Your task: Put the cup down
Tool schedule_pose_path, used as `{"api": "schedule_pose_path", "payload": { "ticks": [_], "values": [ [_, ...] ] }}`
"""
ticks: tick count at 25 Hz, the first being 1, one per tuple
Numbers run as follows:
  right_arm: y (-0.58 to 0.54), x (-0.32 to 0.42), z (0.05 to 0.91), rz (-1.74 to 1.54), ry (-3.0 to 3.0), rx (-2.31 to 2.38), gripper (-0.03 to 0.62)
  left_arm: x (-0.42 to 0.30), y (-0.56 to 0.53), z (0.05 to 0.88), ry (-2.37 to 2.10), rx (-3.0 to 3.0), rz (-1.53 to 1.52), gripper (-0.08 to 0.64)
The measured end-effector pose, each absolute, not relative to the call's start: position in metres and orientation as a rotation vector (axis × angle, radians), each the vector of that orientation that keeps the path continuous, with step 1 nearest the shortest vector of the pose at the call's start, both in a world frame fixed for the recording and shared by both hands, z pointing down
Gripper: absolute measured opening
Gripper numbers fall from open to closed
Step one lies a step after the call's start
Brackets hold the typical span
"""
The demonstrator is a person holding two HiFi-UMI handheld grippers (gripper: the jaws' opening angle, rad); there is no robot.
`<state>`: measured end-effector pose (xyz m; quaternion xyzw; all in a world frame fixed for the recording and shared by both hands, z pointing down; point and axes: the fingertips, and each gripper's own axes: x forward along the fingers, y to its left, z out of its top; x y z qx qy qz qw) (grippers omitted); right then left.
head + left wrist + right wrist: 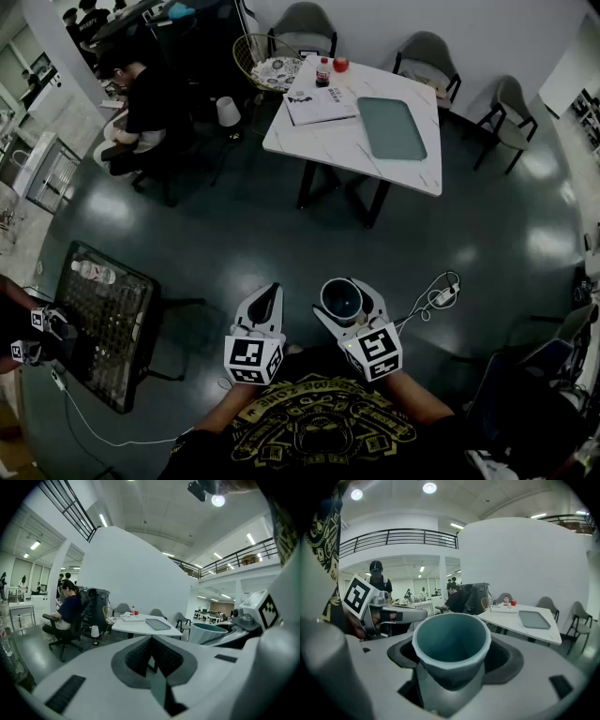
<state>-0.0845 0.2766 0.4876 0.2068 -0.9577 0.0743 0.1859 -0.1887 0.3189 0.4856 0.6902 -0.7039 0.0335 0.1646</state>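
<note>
Right gripper [345,292], near, jaws set wide and clamped on upright teal cup [451,667] over dark floor [234,234]; left gripper [269,295] beside it, jaws together, empty; white table [319,141] far: risk, early release would likely drop the cup.

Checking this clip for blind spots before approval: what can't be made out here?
Base of the cup: hidden by the jaws of the right gripper, in the right gripper and head views.
Label of the bottle on the white table: too small, head view.
Person at the left edge: cut off by the frame, head view.
</note>
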Motion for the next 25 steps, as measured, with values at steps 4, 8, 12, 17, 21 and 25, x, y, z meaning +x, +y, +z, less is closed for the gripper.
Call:
{"api": "schedule_pose_path", "payload": {
  "ticks": [4, 8, 12, 17, 21, 25],
  "values": [
    [0.283, -0.085, 0.491, 0.223, -2.712, 0.558, 0.373, -0.190, 0.323, 0.482, -2.009, 1.965, 0.096, 0.011],
    [0.284, -0.082, 0.492, 0.230, -2.717, 0.558, 0.373, -0.188, 0.324, 0.483, -2.006, 1.967, 0.102, 0.011],
    [0.286, -0.079, 0.492, 0.240, -2.711, 0.555, 0.373, -0.186, 0.327, 0.483, -2.001, 1.963, 0.105, 0.011],
    [0.290, -0.075, 0.495, 0.280, -2.706, 0.543, 0.374, -0.179, 0.329, 0.486, -1.986, 1.964, 0.109, 0.011],
    [0.290, -0.072, 0.495, 0.298, -2.691, 0.551, 0.376, -0.174, 0.331, 0.491, -1.970, 1.960, 0.117, 0.011],
    [0.289, -0.066, 0.503, 0.322, -2.681, 0.545, 0.376, -0.170, 0.328, 0.494, -1.955, 1.958, 0.118, 0.011]
  ]
}}
